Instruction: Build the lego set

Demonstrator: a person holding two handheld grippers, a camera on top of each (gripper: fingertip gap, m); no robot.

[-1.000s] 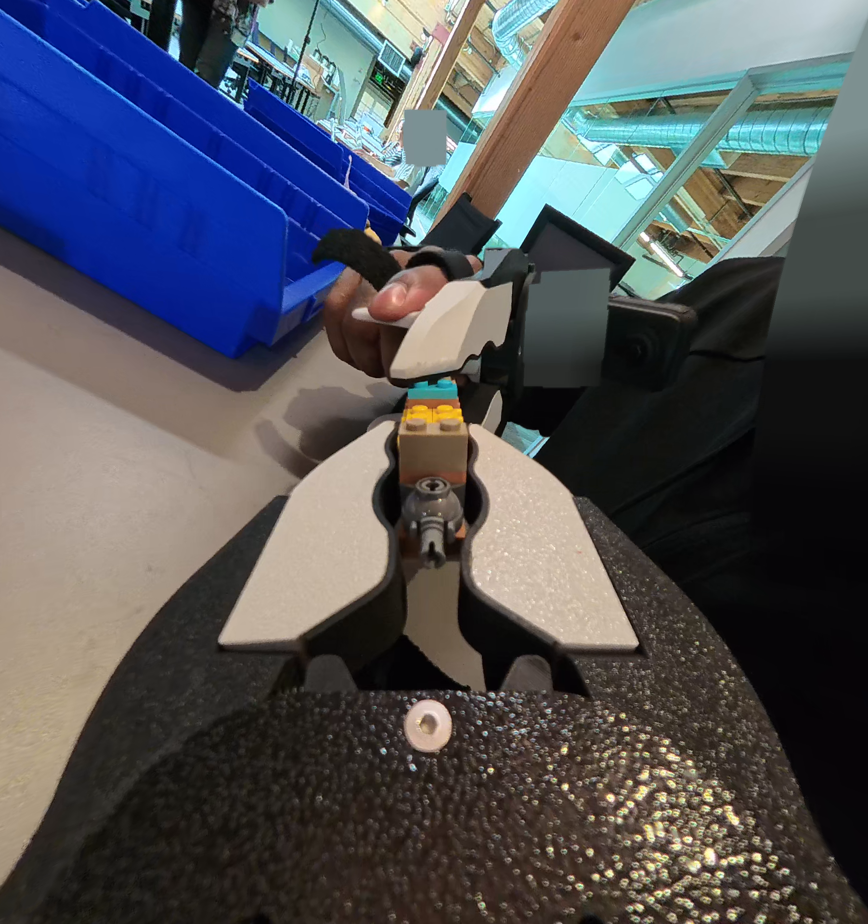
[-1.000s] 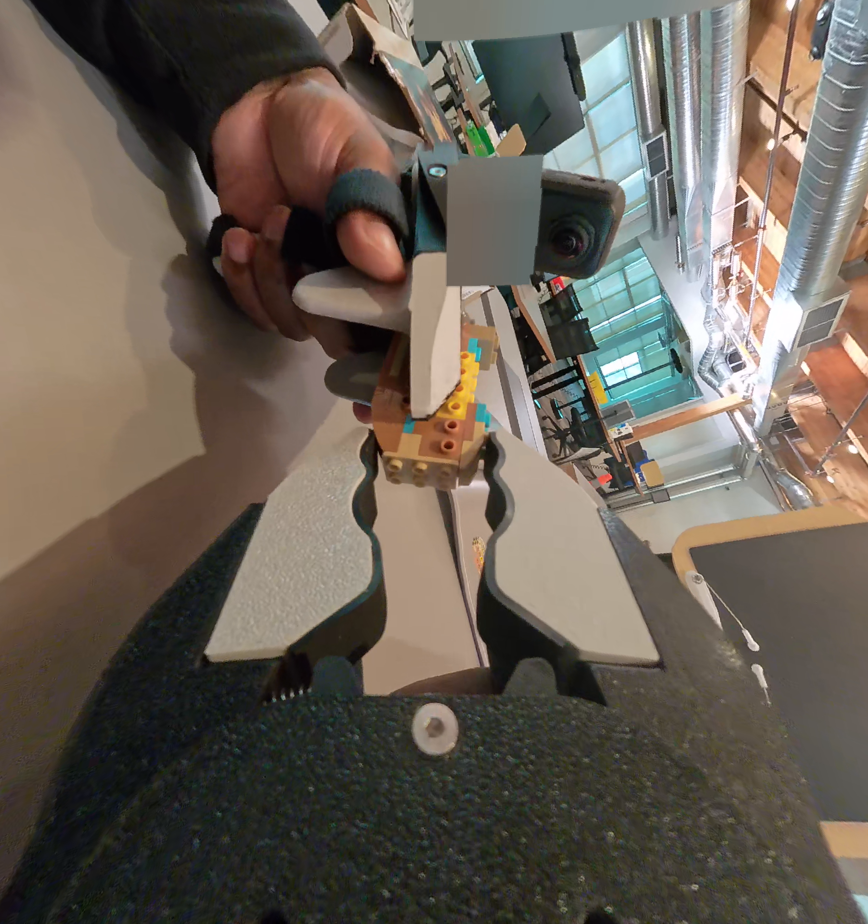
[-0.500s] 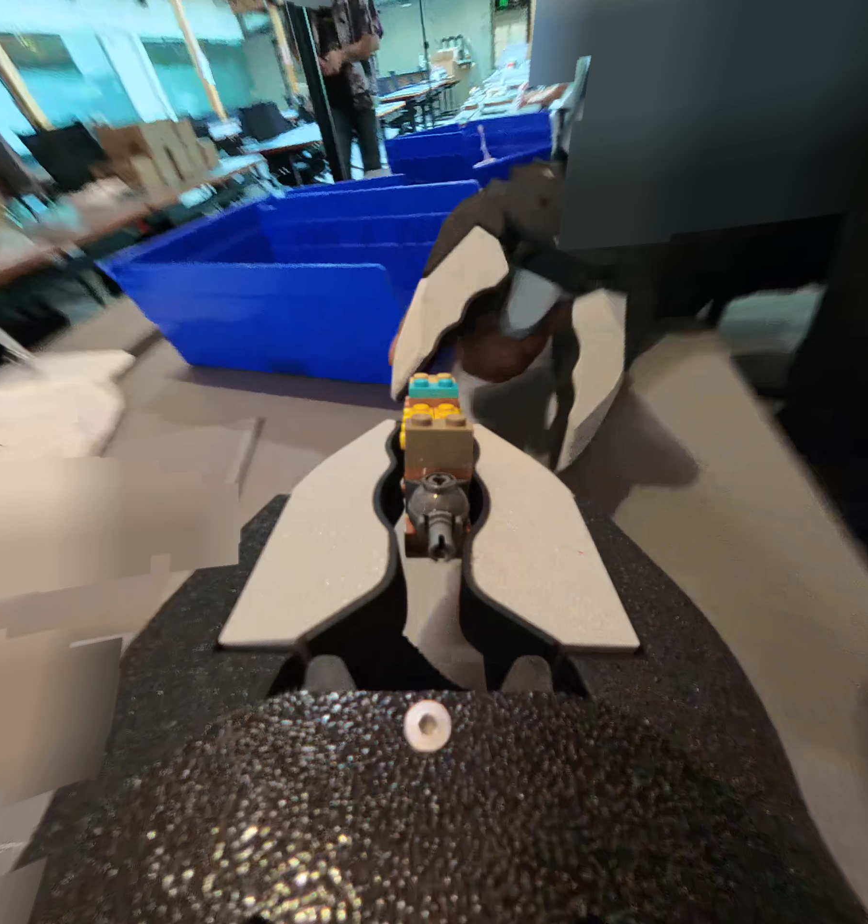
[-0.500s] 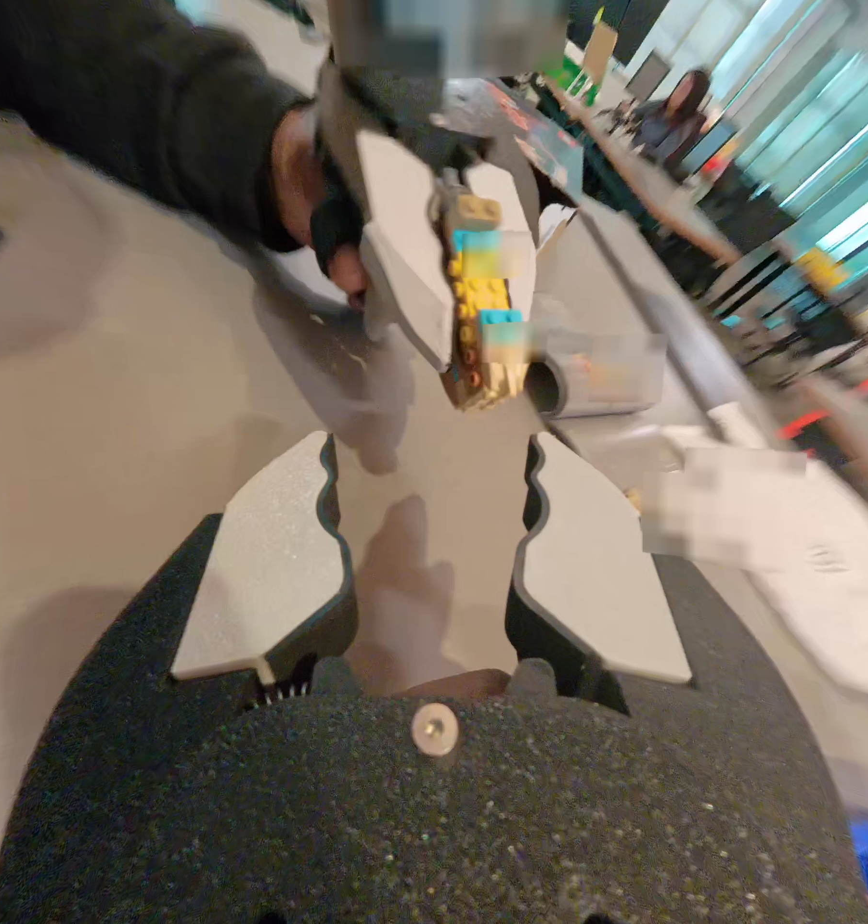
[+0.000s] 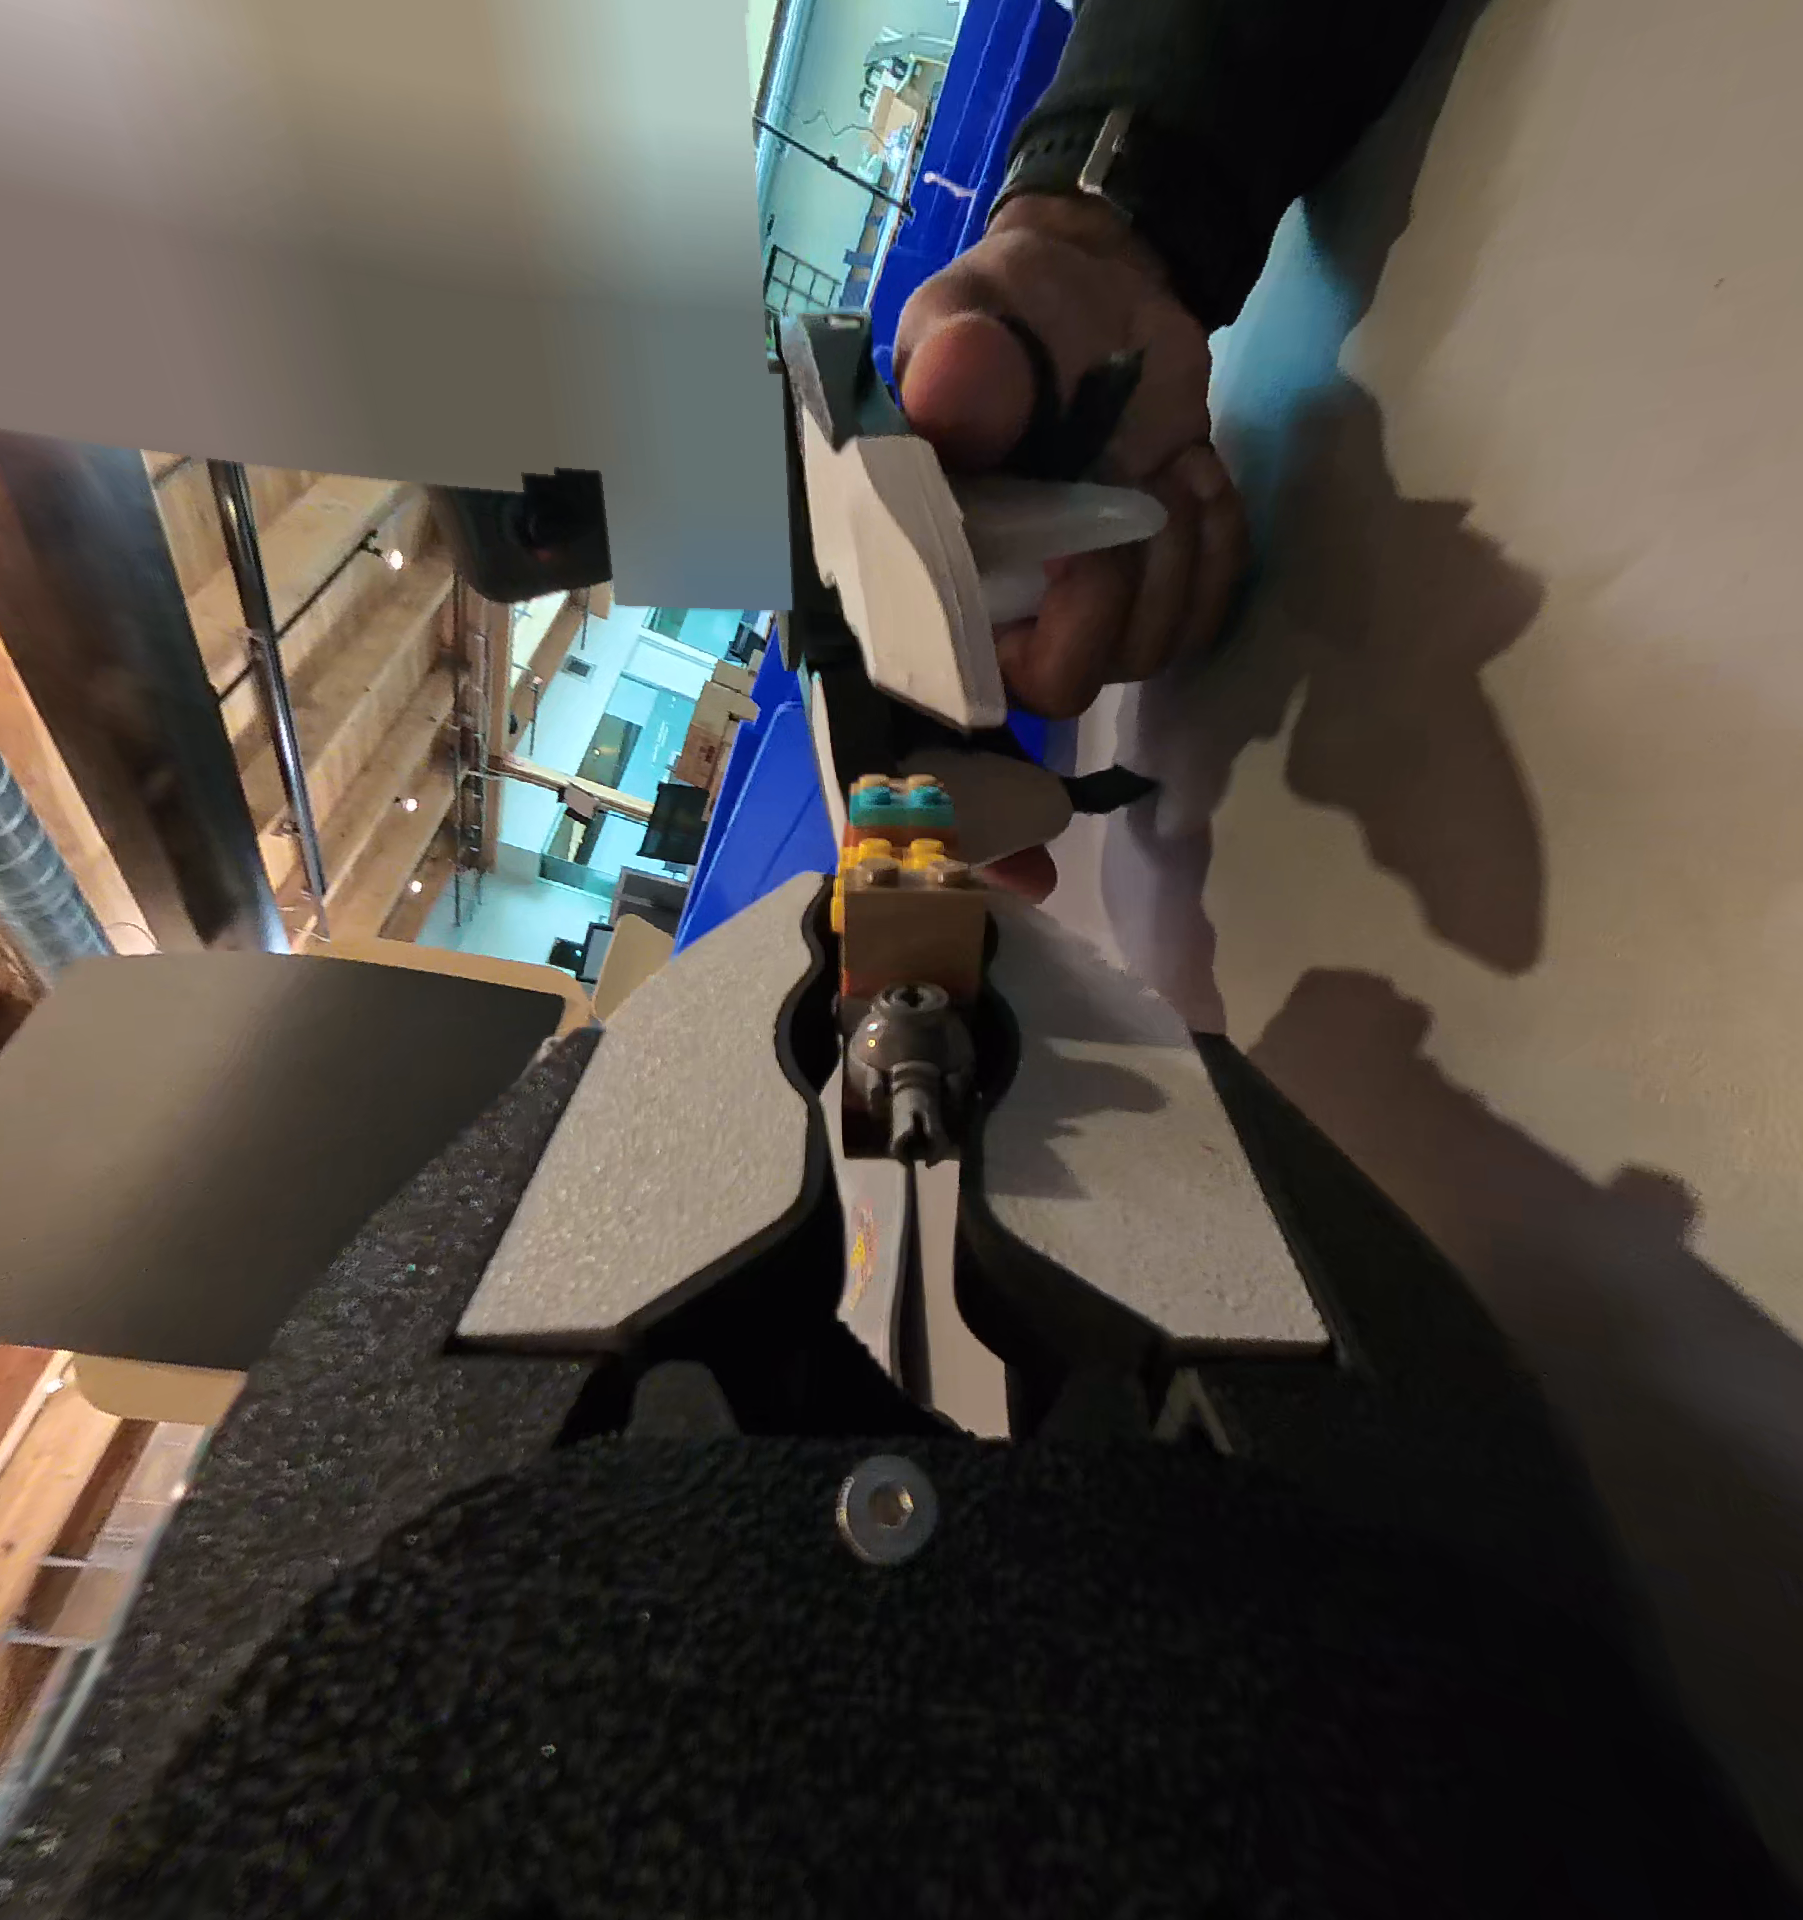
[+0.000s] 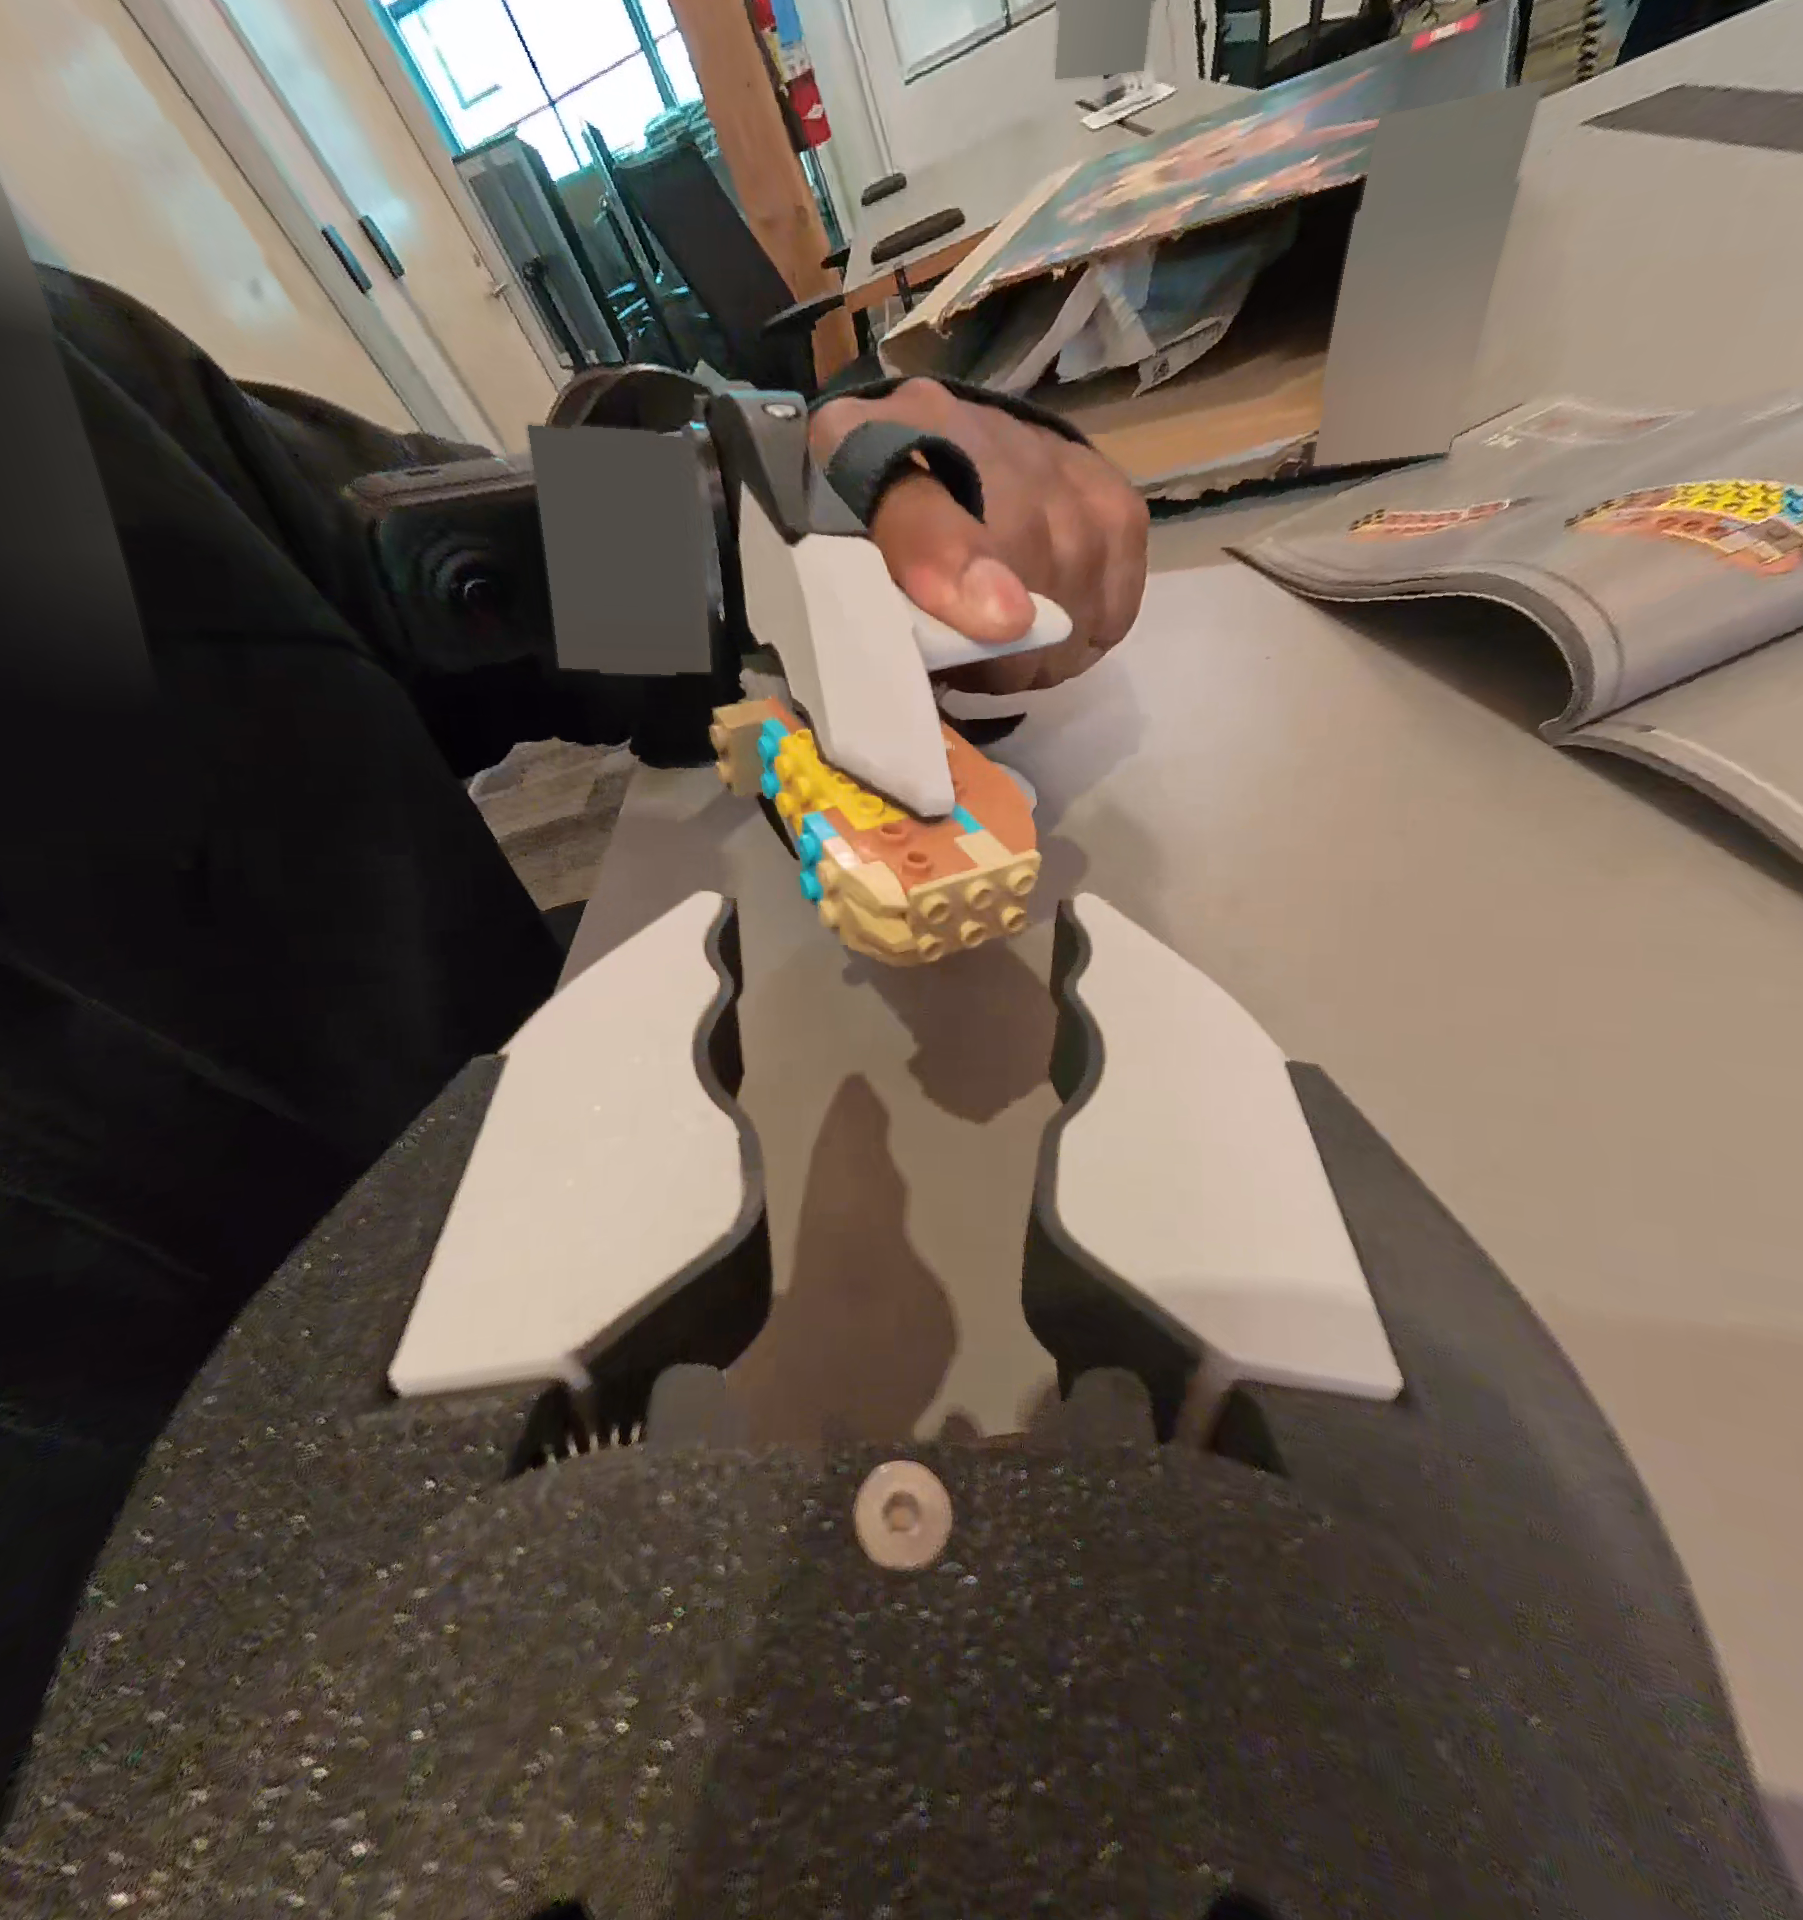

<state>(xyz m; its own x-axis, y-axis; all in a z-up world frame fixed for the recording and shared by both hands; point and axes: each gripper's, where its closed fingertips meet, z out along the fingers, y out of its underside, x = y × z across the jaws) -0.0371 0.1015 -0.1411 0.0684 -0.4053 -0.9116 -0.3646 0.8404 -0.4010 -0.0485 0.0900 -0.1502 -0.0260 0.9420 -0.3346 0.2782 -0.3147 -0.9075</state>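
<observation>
**Left gripper holding the lego model, right gripper open**

A grey table is stretching out under me in an office space, with an open instruction booklet lying on it to the right and a torn cardboard box sitting behind that. Blue bins are showing past the left gripper.

I am clamping the lego model with my left gripper, its 2 fingers pressing on either side of the tan and brown body, with yellow and teal bricks on top and a small grey piece pointing back at the camera. The model is hanging above the table. My right gripper is sitting spread wide and empty, its tips just in front of the model's tan studded end, not touching it.
</observation>
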